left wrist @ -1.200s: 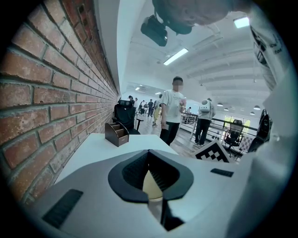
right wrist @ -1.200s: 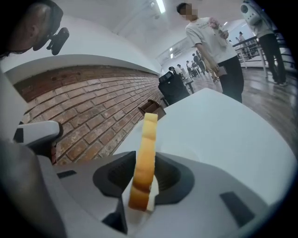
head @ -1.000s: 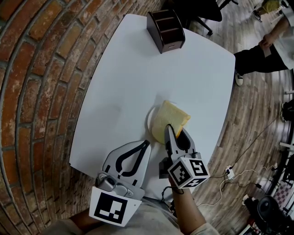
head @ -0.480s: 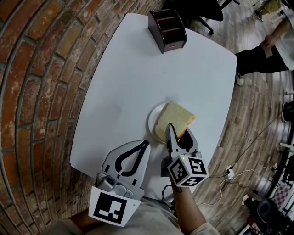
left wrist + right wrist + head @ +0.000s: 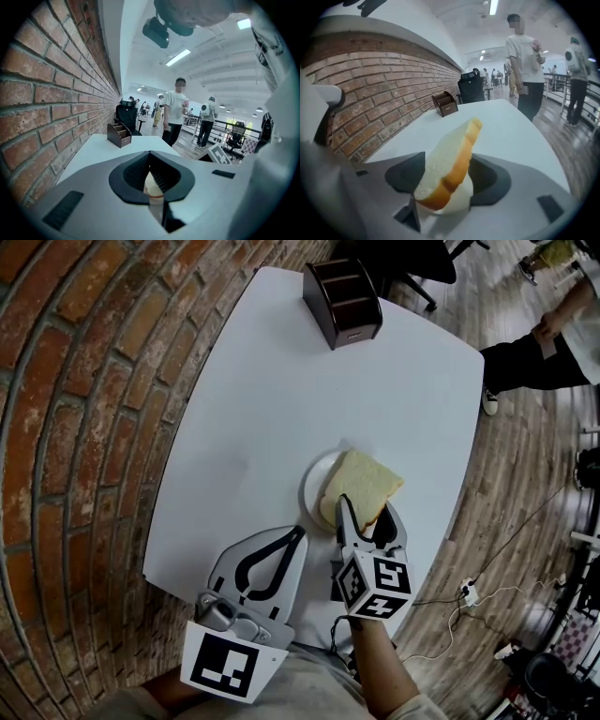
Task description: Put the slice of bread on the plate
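Your right gripper sits at the near right part of the white table, and its jaws have just been opening. They now stand wide, with the slice of bread between them but no longer pinched. In the right gripper view the slice leans at a tilt, its crust edge facing the camera and its lower end resting on the plate. From your head view, the bread covers most of the small white plate and overhangs its right side. Only the plate's left rim shows bare, and the near corner of the slice lies between your jaw tips. Your left gripper rests lower left of the plate, near but apart from it. Its jaws are closed tip to tip and grasp nothing. Its own view shows only a sliver of the bread and plate beyond the gap. A dark brown desk organizer stands at the far end of the table, well apart from the plate. The brick wall runs along the table's left side. A person stands beyond the table's far right corner.
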Tool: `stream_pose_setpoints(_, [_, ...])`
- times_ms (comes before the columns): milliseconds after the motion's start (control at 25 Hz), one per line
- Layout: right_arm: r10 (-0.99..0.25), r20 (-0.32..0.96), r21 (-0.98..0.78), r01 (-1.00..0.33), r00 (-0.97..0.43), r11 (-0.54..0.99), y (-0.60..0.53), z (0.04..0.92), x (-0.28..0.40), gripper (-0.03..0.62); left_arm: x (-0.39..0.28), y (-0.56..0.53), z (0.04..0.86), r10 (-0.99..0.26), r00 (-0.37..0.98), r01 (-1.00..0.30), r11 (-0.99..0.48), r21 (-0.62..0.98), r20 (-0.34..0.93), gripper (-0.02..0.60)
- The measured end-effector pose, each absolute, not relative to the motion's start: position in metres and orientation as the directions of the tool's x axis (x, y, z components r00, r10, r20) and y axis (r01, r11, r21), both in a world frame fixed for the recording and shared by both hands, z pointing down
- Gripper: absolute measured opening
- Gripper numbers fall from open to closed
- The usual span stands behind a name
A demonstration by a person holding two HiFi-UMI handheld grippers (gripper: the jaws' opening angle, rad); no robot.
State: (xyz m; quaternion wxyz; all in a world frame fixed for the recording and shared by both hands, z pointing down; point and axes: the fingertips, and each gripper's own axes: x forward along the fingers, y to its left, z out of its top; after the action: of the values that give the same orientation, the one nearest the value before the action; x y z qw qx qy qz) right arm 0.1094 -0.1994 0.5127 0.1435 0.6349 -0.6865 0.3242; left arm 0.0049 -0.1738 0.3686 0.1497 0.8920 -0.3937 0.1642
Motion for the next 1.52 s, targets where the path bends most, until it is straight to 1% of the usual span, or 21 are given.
stream_pose_setpoints(400, [-0.743, 0.663, -0.151, -0.988, -0.092, -0.013, -0.198, 0.524, 0.114, 0.342, 0.003, -0.175, 0.368, -0.654, 0.636, -0.752, -0.644, 0.138, 0.410, 0.009])
stream_pose_setpoints(840, [-0.754, 0.655, -0.137, -0.989, -0.052, -0.050, -0.197, 0.520, 0.124, 0.345, 0.006, -0.174, 0.368, -0.651, 0.640, -0.748, -0.650, 0.136, 0.409, 0.009])
stream_pose_setpoints(1320, [-0.791, 0.608, -0.171, -0.984, -0.070, -0.044, -0.199, 0.507, 0.123, 0.345, 0.008, -0.171, 0.365, -0.652, 0.642, -0.746, -0.653, 0.132, 0.403, 0.009])
stream_pose_setpoints(1400, [-0.797, 0.598, -0.181, -0.983, -0.084, -0.033, -0.199, 0.504, 0.121, 0.342, 0.008, -0.169, 0.364, -0.651, 0.642, -0.745, -0.653, 0.133, 0.405, 0.009])
stream_pose_setpoints(1440, [-0.802, 0.591, -0.184, -0.983, -0.087, -0.029, -0.198, 0.502, 0.121, 0.329, 0.008, -0.169, 0.364, -0.651, 0.643, -0.745, -0.654, 0.133, 0.404, 0.009])
stream_pose_setpoints(1520, [-0.814, 0.574, -0.178, -0.984, -0.085, -0.023, -0.197, 0.496, 0.121, 0.252, 0.009, -0.168, 0.362, -0.651, 0.645, -0.743, -0.657, 0.129, 0.400, 0.009])
